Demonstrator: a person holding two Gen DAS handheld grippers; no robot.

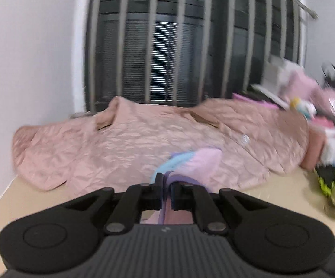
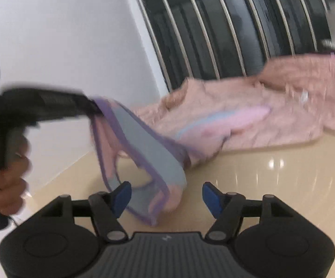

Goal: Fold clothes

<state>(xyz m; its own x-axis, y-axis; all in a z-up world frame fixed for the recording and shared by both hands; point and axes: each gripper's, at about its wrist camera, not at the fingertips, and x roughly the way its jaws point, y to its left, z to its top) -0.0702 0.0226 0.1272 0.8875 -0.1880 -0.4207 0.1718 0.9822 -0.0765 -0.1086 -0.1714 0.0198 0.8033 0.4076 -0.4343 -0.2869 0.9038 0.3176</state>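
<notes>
Left gripper: the left gripper (image 1: 166,193) is seen closed, its black fingers pressed together on a strip of the small garment; in the right wrist view it (image 2: 93,110) is seen at 9 o'clock, held by a hand (image 2: 5,173).
Right gripper: the right gripper (image 2: 166,197) is seen with its blue pads (image 2: 122,198) standing well apart; the garment's lower edge hangs between them, and the left pad is touched or only overlapped by it, which cannot be told.
Small garment: a pink, pale-blue and purple-edged garment (image 2: 149,153) is lifted at one end by the left gripper and is draped down toward 6 o'clock; its far end (image 1: 197,159) is laid on the quilted piece.
Quilted piece: a pink quilted jacket or cover (image 1: 121,143) is spread across the far side of the worktop, toward 12 o'clock.
Worktop: a glossy beige worktop (image 2: 272,185) is seen beneath everything.
Clutter: a blurred heap of mixed coloured items (image 1: 330,127) is seen at 3 o'clock in the left wrist view.
Background: a barred dark window (image 1: 167,46) is seen at 12 o'clock.
</notes>
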